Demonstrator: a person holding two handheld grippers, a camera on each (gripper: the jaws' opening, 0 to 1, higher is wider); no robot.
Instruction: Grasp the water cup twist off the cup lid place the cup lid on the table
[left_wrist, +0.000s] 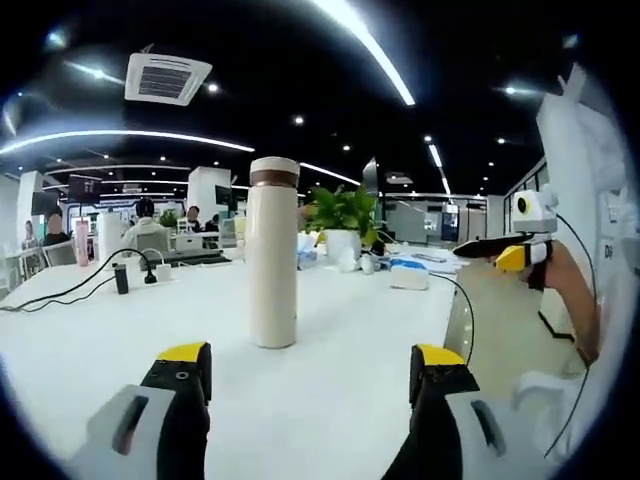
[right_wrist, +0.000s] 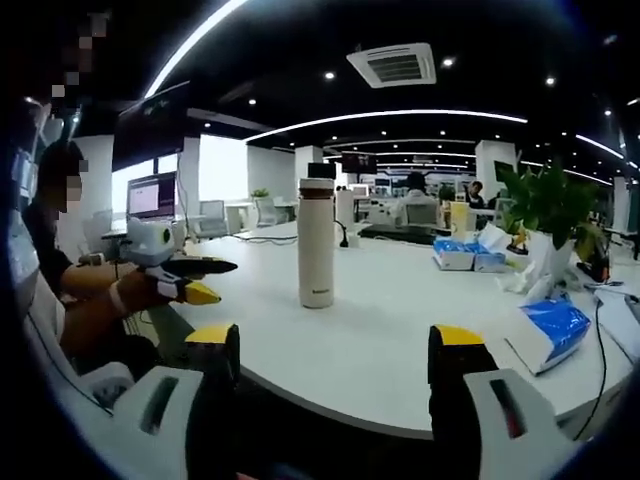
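Standing upright on the white table (left_wrist: 330, 400), the water cup (left_wrist: 273, 265) is a tall cream bottle w/ a brown band under its cup lid (left_wrist: 274, 170), lid seated on top. Left gripper view: left gripper (left_wrist: 310, 368) low in front, jaws spread wide, yellow tips either side of the cup's base but well short of it, nothing between them. Cup sits a bit left of center between the jaws. Off to the right, the right gripper (left_wrist: 512, 255) comes in from the side, held by a hand, off the table edge, apart from the cup; can't tell its jaw gap from this angle.

Right gripper view: right gripper (right_wrist: 325, 340) also spread wide, empty, jaws hanging at the near table edge. Cup stands further in on the tabletop, apart from both jaws, lid on. Left gripper shows at the left, yellow-tipped, pointing toward the cup, not touching it.

Background, left gripper view: potted plant (left_wrist: 345, 220) behind the cup, black cable (left_wrist: 70, 290) trailing across the table at left. Right gripper view: blue tissue pack (right_wrist: 553, 325) lying on the table at right, a person seated at left.
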